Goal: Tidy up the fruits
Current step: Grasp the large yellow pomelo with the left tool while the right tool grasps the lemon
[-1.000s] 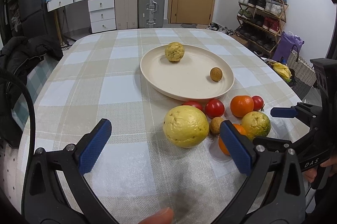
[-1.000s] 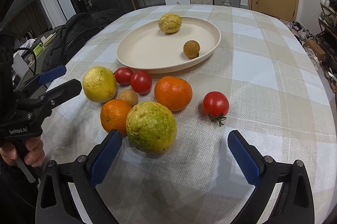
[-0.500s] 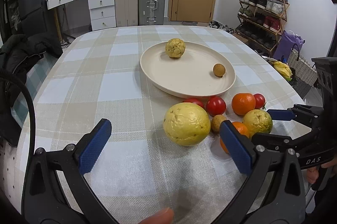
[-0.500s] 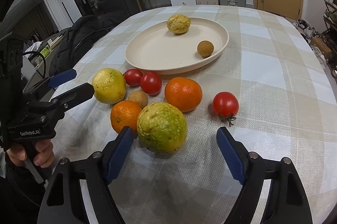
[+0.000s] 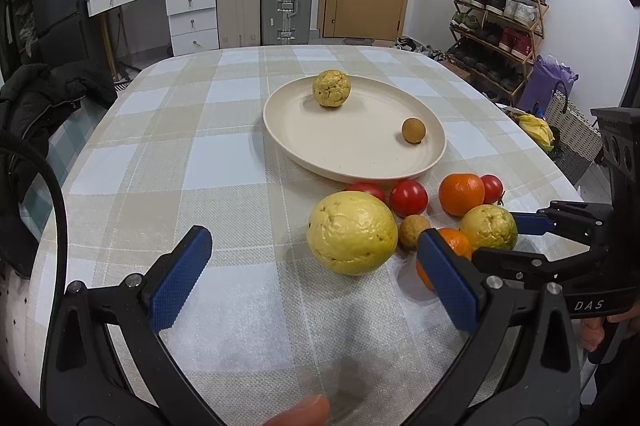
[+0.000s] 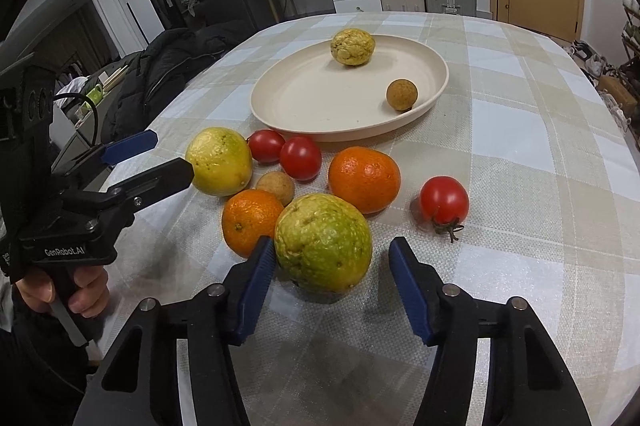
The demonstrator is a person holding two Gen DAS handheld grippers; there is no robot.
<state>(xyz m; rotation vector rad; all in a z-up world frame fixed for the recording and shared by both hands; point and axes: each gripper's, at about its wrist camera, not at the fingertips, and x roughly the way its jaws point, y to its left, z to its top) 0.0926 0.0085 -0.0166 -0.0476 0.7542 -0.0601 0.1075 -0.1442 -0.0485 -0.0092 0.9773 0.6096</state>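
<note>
Right wrist view: the left gripper (image 6: 160, 157) hangs wide open and empty at far left. Centre, the right gripper (image 6: 332, 270) is closing around the green-yellow fruit (image 6: 323, 242), just ahead between its pads, seemingly not yet squeezed. Roundish, it shows no clear long axis, stem end facing the camera.

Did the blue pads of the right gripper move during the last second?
Yes. The right gripper is closing: both pads came inward toward the green-yellow fruit between them.
</note>
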